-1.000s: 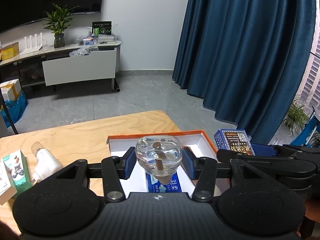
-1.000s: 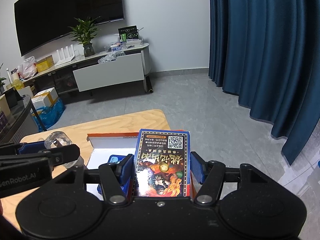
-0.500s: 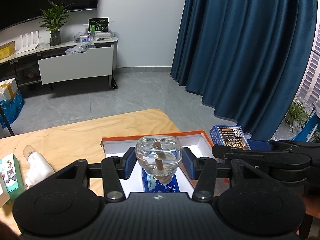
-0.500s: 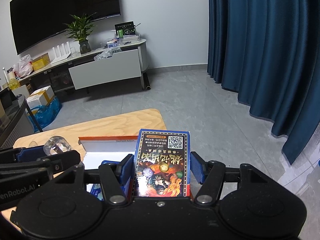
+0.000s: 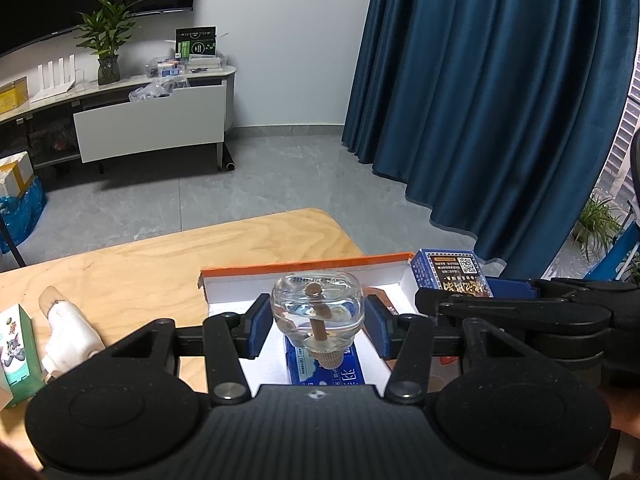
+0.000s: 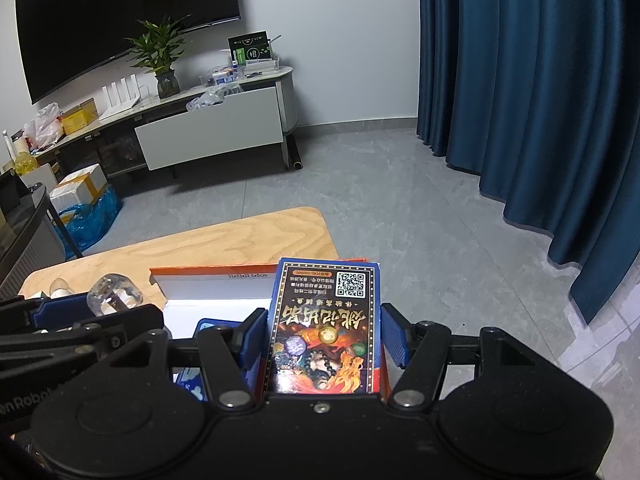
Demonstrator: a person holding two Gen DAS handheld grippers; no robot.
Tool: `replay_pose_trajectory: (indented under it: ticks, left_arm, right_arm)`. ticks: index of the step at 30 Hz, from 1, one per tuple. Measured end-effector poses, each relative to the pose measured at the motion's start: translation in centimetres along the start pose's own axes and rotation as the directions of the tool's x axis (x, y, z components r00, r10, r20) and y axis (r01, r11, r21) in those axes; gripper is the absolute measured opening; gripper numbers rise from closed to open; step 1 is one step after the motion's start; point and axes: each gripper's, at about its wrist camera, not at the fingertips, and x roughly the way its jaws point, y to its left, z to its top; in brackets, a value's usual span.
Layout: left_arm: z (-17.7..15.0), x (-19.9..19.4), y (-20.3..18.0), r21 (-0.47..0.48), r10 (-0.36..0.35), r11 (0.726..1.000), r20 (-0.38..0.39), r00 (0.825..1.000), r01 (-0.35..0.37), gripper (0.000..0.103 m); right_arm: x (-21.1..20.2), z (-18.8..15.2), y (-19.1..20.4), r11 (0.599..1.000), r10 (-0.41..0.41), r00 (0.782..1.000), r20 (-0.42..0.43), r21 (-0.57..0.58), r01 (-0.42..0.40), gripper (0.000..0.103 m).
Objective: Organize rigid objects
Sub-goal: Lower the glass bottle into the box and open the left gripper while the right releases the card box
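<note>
Between your left gripper's [image 5: 318,330] fingers, above the open orange-edged box [image 5: 304,271] on the worktop [image 5: 160,272], sits a clear glass bottle [image 5: 317,312]: hard, slick and probably breakable, so keep the pads on its round belly. Your right gripper [image 6: 324,336] clamps a light, stiff card box [image 6: 326,320] by its long edges, over the same box.

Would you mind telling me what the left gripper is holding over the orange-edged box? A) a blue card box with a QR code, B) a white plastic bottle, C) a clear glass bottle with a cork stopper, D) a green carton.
C: the left gripper is shut on the clear glass bottle, above the orange-edged box; the blue card box sits in the right gripper.
</note>
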Motion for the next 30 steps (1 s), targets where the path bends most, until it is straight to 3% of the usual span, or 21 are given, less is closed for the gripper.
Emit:
replay_pose_trajectory:
  ticks: [30]
  left_arm:
    - [-0.2, 2.0, 0.4, -0.010, -0.008, 1.000, -0.044, 0.999, 0.007, 0.051]
  right_arm:
    - [3.5, 0.4, -0.2, 0.999, 0.013, 0.998, -0.061, 0.030, -0.011, 0.072]
